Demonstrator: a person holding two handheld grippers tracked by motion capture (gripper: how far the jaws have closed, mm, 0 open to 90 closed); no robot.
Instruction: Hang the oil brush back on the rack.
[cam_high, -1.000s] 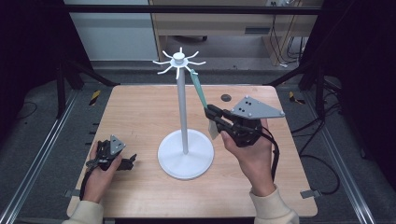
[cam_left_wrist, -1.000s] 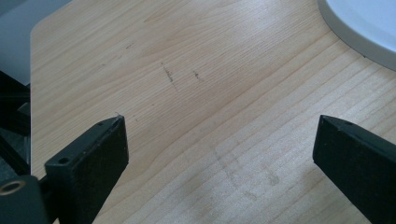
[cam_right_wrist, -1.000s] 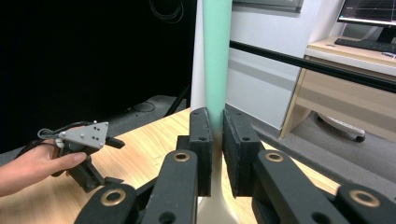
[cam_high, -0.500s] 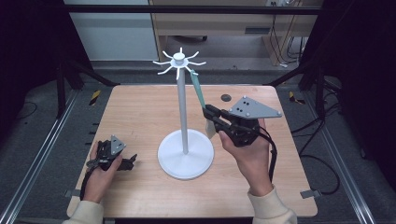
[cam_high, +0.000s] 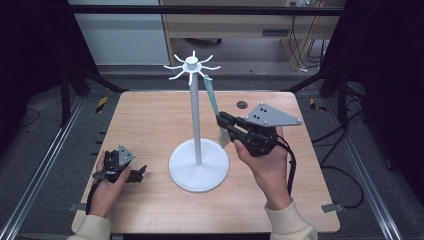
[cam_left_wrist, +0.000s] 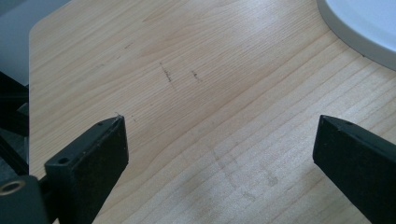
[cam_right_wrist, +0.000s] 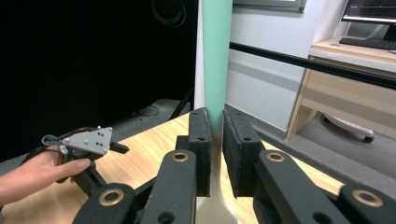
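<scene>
A white stand (cam_high: 195, 115) with a round base (cam_high: 199, 167) and a crown of hooks (cam_high: 191, 62) rises from the middle of the wooden table (cam_high: 150, 120). A utensil with a green handle (cam_high: 212, 97) and a pale lower end slants down from a hook on the right. My right gripper (cam_high: 223, 125) is shut on its lower part; in the right gripper view the handle (cam_right_wrist: 217, 56) runs up from between the right gripper's (cam_right_wrist: 215, 121) jaws. My left gripper (cam_high: 140, 172) rests on the table at the front left, open, with bare wood between its jaws (cam_left_wrist: 219, 140).
A small dark round thing (cam_high: 242, 104) lies on the table behind the right hand. The stand's base (cam_left_wrist: 364, 23) lies just beyond the left gripper. Metal rails (cam_high: 45, 165) flank the table. A wooden desk (cam_high: 225, 25) stands behind it.
</scene>
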